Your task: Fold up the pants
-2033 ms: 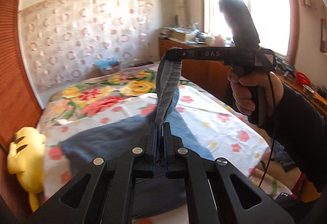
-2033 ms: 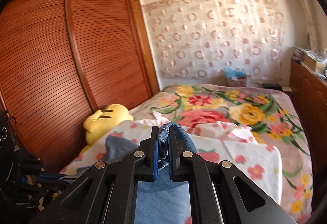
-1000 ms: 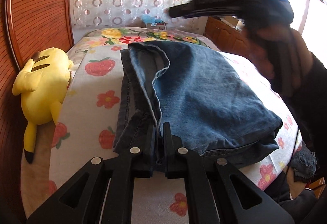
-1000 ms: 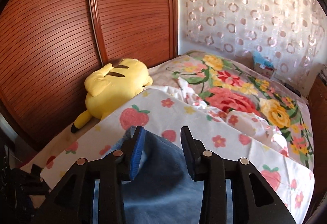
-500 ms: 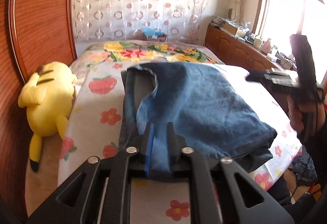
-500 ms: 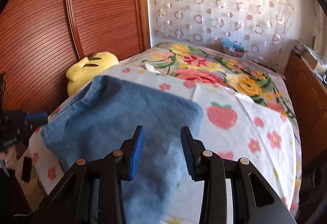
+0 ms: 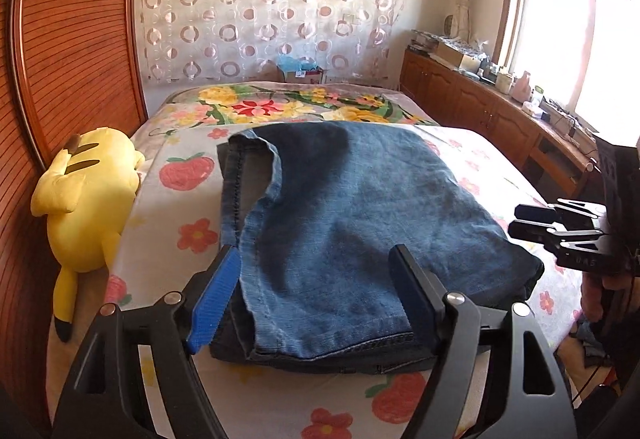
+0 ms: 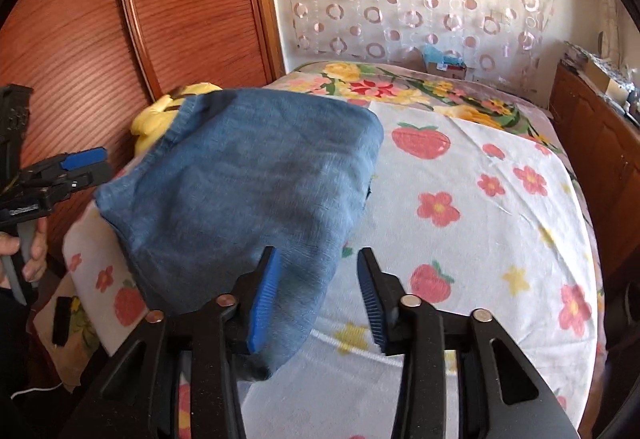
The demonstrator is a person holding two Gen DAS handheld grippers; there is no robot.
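Leaving the folded jeans uneven beside the Pikachu plush risks slumping; left tool and right tool are both released.

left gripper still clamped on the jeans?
No: the left gripper is wide open, and the folded blue denim jeans lie free on the floral bedsheet.

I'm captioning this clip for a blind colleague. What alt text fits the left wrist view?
Folded blue jeans lie on a bed with a flower-and-strawberry sheet, framed by the left gripper with its jaws wide open. A yellow plush toy lies at the left; the right gripper shows at the right edge.
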